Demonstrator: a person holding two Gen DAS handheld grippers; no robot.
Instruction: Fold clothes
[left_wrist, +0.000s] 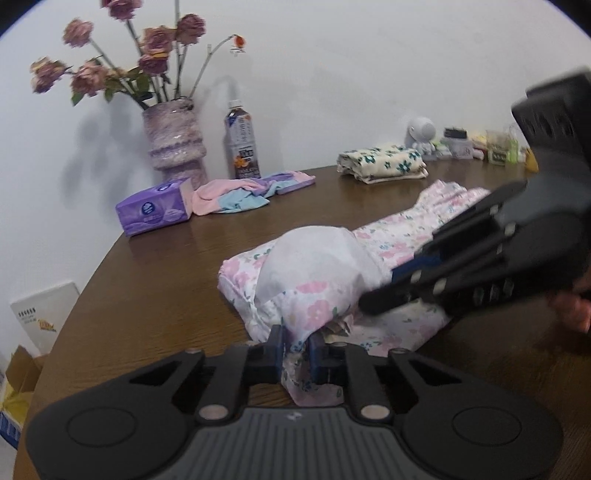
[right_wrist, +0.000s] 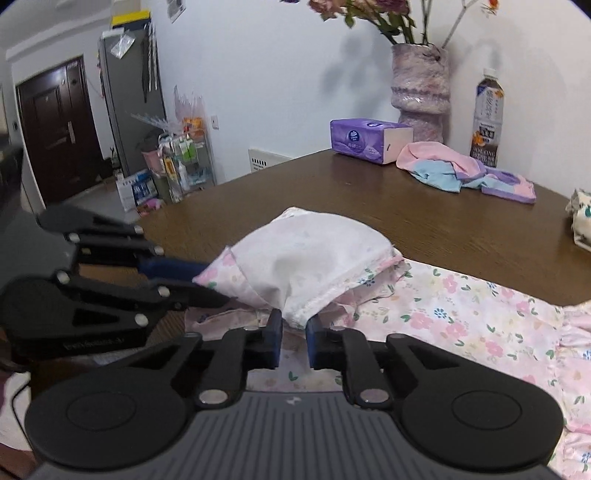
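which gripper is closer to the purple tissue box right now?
Left, as far as these views show. The left gripper holds the floral garment at the end nearer the purple tissue box. The right gripper grips it farther along, away from the box.

Colours and patterns of the items on the counter.
Floral garment (right_wrist: 461, 314): white ground, pink blossoms, small blue flowers, green leaves; its turned-over underside is plain white. Counter (left_wrist: 295, 206): dark brown wood grain. At 10 o'clock in the left wrist view, tissue pack (left_wrist: 155, 212): purple with a white end; vase (left_wrist: 175, 140): mottled lilac and white; roses (left_wrist: 155, 40): faded dusty pink. Bottle (left_wrist: 242, 142): dark contents, white cap, blue-and-white label. Crumpled garment (left_wrist: 243, 192): pink, light blue and lilac blocks. At 1 o'clock, folded cloth (left_wrist: 382, 162): cream with teal flowers. Both grippers, left (left_wrist: 296, 347) and right (right_wrist: 294, 332): black, blue pads.
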